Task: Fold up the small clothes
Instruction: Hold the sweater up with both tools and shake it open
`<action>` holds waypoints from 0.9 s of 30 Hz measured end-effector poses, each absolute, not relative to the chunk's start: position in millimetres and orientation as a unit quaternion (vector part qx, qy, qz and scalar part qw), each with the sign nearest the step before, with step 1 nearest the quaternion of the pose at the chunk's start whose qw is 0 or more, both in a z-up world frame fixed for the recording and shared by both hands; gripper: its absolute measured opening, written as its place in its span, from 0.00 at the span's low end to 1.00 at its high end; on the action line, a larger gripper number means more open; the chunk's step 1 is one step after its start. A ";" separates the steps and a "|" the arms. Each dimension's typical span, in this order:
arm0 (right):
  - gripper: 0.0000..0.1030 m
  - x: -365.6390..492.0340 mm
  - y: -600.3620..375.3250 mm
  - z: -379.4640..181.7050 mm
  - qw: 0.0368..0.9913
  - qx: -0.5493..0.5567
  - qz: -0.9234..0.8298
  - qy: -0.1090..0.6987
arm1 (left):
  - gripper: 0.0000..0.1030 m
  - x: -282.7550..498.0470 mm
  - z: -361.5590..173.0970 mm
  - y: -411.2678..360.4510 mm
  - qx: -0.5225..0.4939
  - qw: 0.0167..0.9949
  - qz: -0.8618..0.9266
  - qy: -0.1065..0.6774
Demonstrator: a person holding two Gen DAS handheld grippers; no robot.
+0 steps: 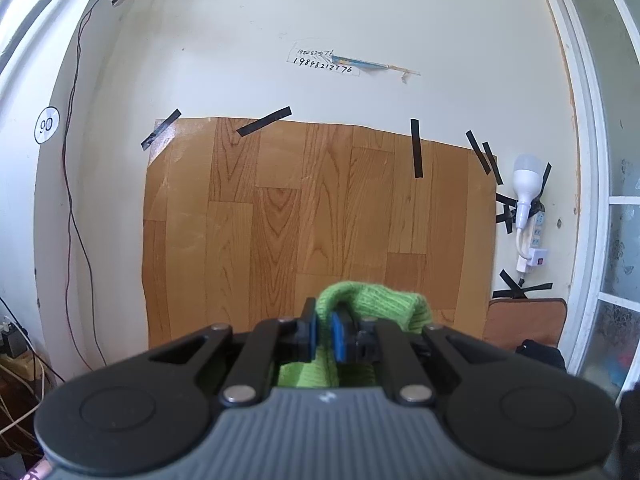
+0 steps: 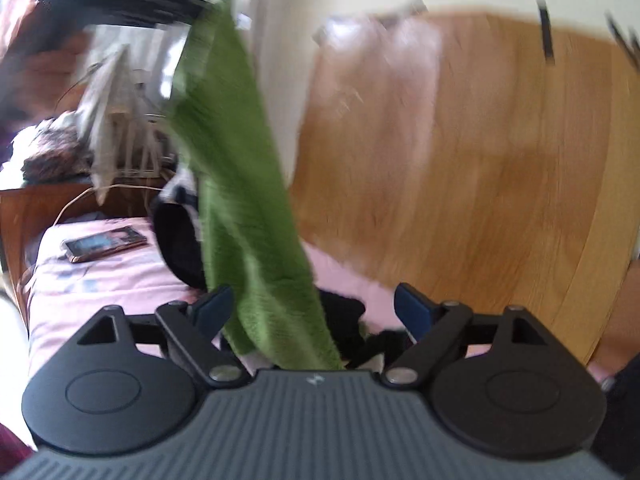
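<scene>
A green knitted garment is pinched between the blue pads of my left gripper, which is shut on it and holds it up in front of the wall. In the right wrist view the same green garment hangs as a long strip from the upper left down between the spread fingers of my right gripper, which is open; whether the cloth touches its pads cannot be told. Dark clothes lie behind the strip on a pink sheet. The right wrist view is blurred by motion.
A wood-pattern sheet is taped to the white wall. A lamp and power strip hang at its right, cables at its left. A phone lies on the pink sheet near a wooden bed frame.
</scene>
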State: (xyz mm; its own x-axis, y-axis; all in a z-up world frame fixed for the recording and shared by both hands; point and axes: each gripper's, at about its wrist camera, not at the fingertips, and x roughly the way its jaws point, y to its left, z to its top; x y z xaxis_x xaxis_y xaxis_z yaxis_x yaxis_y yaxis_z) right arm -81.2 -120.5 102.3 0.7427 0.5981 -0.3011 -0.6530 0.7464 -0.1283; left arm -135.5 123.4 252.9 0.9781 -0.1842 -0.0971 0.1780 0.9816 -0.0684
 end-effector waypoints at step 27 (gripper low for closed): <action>0.07 -173.9 -153.9 400.0 0.974 -0.112 0.130 -0.145 | 0.08 -201.0 417.7 117.2 0.072 0.991 -0.059 -0.093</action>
State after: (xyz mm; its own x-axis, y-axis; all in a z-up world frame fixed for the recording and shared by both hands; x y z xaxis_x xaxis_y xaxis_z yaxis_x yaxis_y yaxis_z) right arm -173.9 -153.9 400.0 0.9238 0.2863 0.2541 -0.2213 0.9410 -0.2560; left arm -201.0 117.2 417.7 0.9759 -0.1306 0.1751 0.1039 0.9826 0.1538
